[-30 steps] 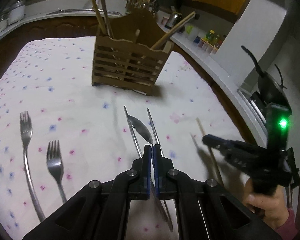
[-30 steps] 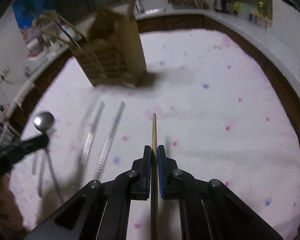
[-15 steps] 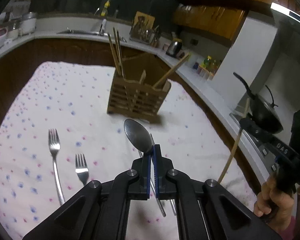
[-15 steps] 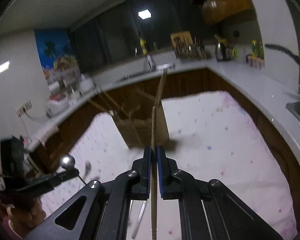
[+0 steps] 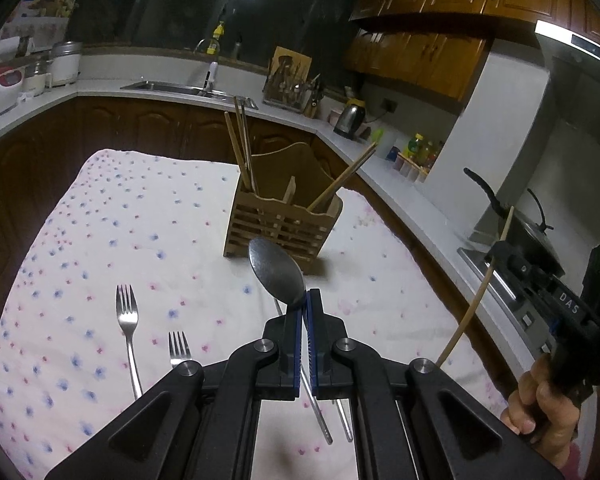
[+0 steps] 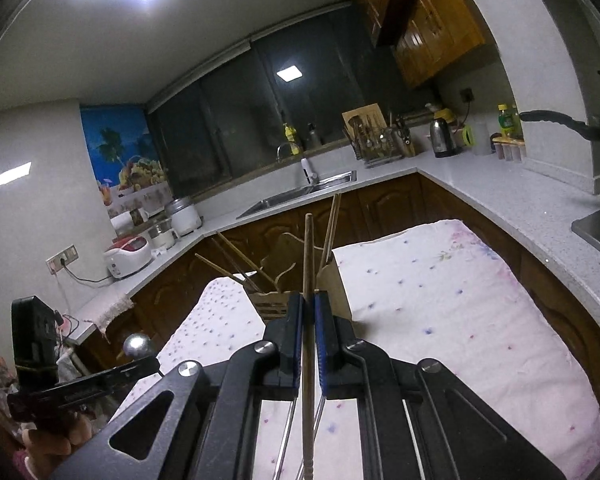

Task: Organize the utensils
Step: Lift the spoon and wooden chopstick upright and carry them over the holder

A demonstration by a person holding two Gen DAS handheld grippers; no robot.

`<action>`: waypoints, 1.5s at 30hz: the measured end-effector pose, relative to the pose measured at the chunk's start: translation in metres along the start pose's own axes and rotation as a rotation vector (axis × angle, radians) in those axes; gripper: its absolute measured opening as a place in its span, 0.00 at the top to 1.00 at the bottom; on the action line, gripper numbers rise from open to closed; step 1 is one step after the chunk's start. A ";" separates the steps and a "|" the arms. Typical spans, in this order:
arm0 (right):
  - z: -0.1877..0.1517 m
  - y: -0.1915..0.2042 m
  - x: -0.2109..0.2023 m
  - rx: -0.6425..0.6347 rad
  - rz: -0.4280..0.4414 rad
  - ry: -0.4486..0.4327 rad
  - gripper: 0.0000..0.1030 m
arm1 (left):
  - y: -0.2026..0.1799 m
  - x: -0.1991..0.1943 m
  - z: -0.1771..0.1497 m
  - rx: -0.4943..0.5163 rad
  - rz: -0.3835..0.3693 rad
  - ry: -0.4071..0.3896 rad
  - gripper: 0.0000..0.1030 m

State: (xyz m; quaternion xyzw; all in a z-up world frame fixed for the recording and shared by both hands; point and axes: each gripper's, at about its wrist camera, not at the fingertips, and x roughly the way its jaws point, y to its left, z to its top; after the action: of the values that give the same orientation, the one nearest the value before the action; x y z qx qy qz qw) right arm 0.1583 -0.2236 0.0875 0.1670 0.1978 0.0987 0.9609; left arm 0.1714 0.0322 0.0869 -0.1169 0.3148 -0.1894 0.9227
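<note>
A: Kitchen desk (image 5: 100, 216): spoon (image 5: 276, 276) now lifted, clamped in the left tool (image 5: 307, 320), holder (image 5: 284, 220) at twelve o'clock.

B: Right tool (image 6: 308, 320) raised too, gripping a chopstick (image 6: 308, 248). Both look ready to drop in; forks (image 5: 128, 320) wait at nine.

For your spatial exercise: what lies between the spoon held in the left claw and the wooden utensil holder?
In the left wrist view, only bare floral tablecloth separates spoon from holder.

White cloth (image 5: 100, 240) dotted with blue and pink flowers, pale slatted wooden caddy (image 5: 280, 220), silver spoon (image 5: 276, 272) and forks (image 5: 127, 320), tan chopstick (image 6: 308, 280), black tongs (image 5: 305, 312) with blue pads, dark brown cabinets (image 5: 140, 128).
</note>
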 end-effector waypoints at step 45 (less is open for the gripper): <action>0.080 0.001 0.084 0.016 0.042 -0.220 0.94 | 0.022 0.061 0.103 0.084 0.044 -0.220 0.99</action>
State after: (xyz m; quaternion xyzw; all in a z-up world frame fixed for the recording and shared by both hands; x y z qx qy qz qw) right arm 0.2668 -0.2234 0.1278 0.1887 0.0884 0.0980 0.9731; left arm 0.2859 0.0366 0.1264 -0.0910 0.2061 -0.1684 0.9596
